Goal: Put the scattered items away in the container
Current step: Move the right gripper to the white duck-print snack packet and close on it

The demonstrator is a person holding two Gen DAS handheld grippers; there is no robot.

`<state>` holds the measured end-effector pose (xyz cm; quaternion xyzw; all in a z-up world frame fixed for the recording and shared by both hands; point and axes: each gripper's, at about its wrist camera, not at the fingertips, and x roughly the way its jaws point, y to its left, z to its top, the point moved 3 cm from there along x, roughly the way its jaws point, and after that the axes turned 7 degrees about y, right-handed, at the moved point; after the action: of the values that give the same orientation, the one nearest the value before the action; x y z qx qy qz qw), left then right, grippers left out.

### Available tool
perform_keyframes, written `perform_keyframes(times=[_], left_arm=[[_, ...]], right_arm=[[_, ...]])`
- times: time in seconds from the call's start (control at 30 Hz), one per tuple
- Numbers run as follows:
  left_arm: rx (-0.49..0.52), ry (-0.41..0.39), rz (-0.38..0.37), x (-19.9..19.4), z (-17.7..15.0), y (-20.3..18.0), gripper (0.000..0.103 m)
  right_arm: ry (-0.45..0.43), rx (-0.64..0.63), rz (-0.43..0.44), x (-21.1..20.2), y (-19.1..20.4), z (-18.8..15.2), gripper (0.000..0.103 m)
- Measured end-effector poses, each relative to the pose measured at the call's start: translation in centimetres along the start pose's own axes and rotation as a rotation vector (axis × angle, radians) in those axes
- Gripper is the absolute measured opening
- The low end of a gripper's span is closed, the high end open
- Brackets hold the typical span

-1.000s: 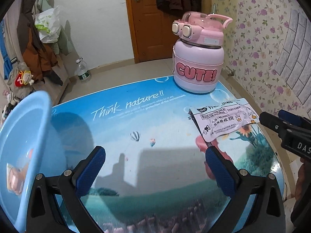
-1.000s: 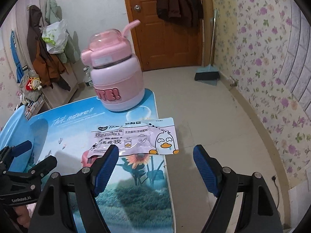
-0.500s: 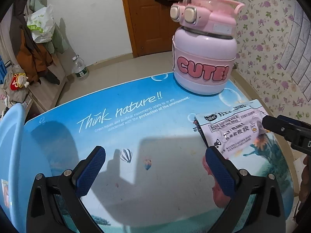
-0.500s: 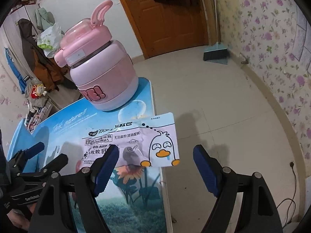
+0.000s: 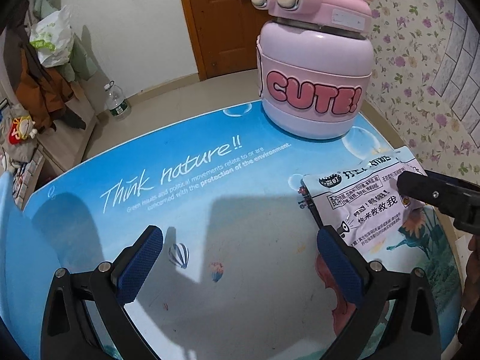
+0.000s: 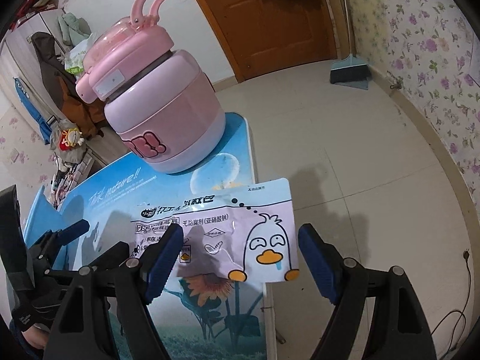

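— What room and surface do you have?

— A small room with floral wallpaper (image 6: pixel 420 45), a wooden door (image 6: pixel 270 24) and a tiled floor. I work over a table (image 5: pixel 210 180) with a blue printed top. At the left edge of the left view I see only a sliver of the light blue basin (image 5: pixel 6 210); the rest is cut off.

— And the jaws?

— My right gripper (image 6: pixel 240 258) stands wide, nothing pressed between the pads. Its left finger is over the left part of the snack packet (image 6: pixel 240 234); the right finger hangs past the table edge, above the floor. I cannot tell if the finger touches the packet. My left gripper (image 5: pixel 240 264) is wide too, over bare table, tilted down.

— How does the packet lie?

— Flat at the right edge of the table, its long axis across the right view, the duck end sticking out over the edge. The small print is hard to read. Behind it the pink bottle (image 5: pixel 315 75) stands upright, its "CUTE!" label half hidden in the right view.
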<state>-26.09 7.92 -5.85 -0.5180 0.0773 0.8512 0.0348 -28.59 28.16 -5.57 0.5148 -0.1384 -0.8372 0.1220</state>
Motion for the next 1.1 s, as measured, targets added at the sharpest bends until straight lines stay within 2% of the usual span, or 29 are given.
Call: perform_keyframes(times=[0.2, 0.63, 0.77, 0.83, 0.9, 0.97, 1.1], left_arm=[[-0.003, -0.003, 0.002, 0.1, 0.0, -0.1, 0.103], [-0.002, -0.009, 0.000, 0.0, -0.1, -0.2, 0.103], [-0.002, -0.010, 0.003, 0.0, -0.1, -0.2, 0.103], [0.002, -0.011, 0.002, 0.0, -0.1, -0.2, 0.103], [0.001, -0.011, -0.001, 0.0, -0.2, -0.1, 0.103], [0.001, -0.010, -0.006, 0.0, -0.2, -0.1, 0.103], [0.010, -0.012, -0.009, 0.0, -0.2, -0.2, 0.103]], right_arm=[[-0.003, 0.001, 0.016, 0.2, 0.3, 0.0, 0.081], [-0.113, -0.027, 0.098, -2.8, 1.3, 0.6, 0.081], [-0.082, 0.005, 0.186, -2.5, 1.3, 0.8, 0.080], [-0.093, 0.011, 0.193, -2.7, 1.3, 0.6, 0.080], [-0.104, 0.007, 0.197, -2.9, 1.4, 0.5, 0.073], [-0.095, 0.000, 0.229, -2.8, 1.5, 0.7, 0.046], [-0.063, -0.017, 0.229, -2.1, 2.1, 0.8, 0.028]])
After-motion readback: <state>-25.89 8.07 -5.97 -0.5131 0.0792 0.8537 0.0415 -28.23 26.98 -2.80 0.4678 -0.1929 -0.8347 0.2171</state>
